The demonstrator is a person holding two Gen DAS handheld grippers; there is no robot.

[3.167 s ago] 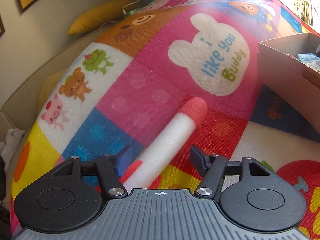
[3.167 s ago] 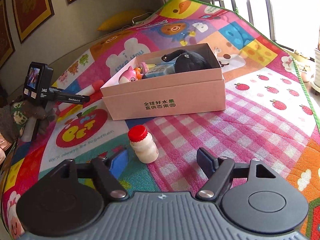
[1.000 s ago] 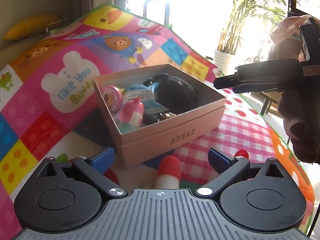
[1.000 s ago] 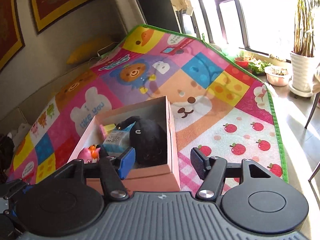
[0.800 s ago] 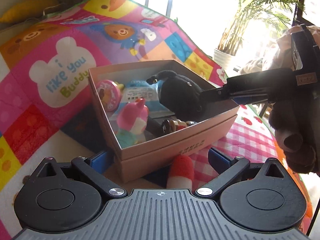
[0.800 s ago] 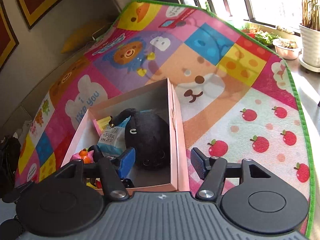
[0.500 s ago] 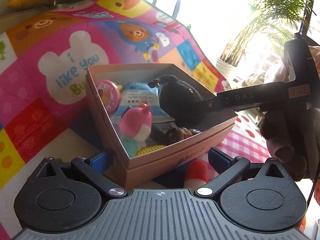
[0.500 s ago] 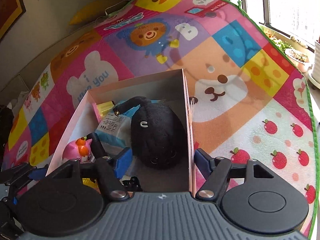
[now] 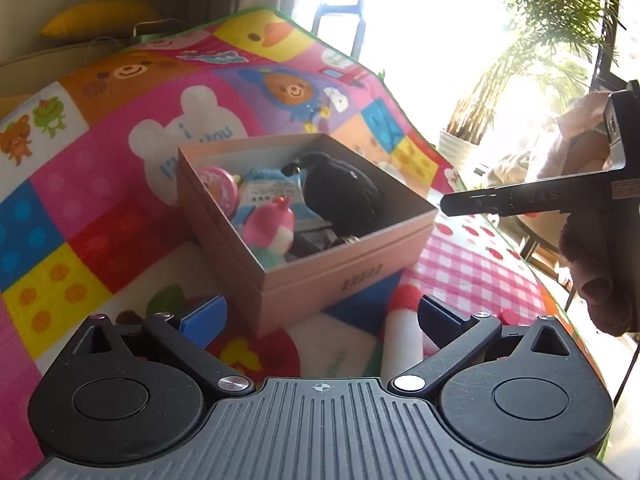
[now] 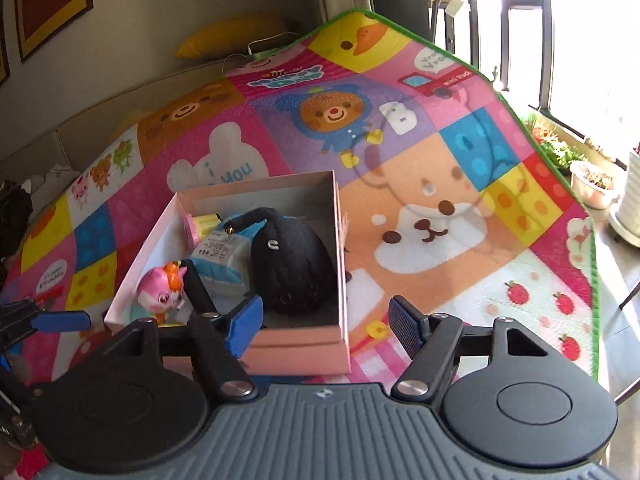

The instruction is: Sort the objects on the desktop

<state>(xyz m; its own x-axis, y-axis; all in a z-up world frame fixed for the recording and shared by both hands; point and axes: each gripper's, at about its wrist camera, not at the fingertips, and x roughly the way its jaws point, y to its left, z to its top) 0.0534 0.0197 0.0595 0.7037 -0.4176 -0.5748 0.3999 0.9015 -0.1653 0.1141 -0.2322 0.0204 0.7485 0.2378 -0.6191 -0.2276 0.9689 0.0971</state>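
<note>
A pink cardboard box (image 9: 340, 276) stands on the play mat and shows in the right wrist view (image 10: 304, 350) too. It holds a black plush (image 10: 294, 264), a pink toy figure (image 10: 160, 294), a blue-white packet (image 10: 218, 258) and a pink-yellow round toy (image 9: 218, 186). A white foam stick with a red tip (image 9: 402, 326) lies on the mat in front of the box. My left gripper (image 9: 320, 314) is open and empty, just before the box. My right gripper (image 10: 324, 320) is open and empty above the box's near right corner; it also shows in the left wrist view (image 9: 520, 200).
The colourful play mat (image 10: 420, 152) covers the surface, with its green edge on the right. A yellow cushion (image 10: 236, 38) lies at the back by the wall. Potted plants (image 10: 592, 184) stand beyond the mat's right edge.
My left gripper has let the foam stick go and now faces the box, the stick lying before it. My right gripper left the small bottle and hovers over the box, lately drawing back.
</note>
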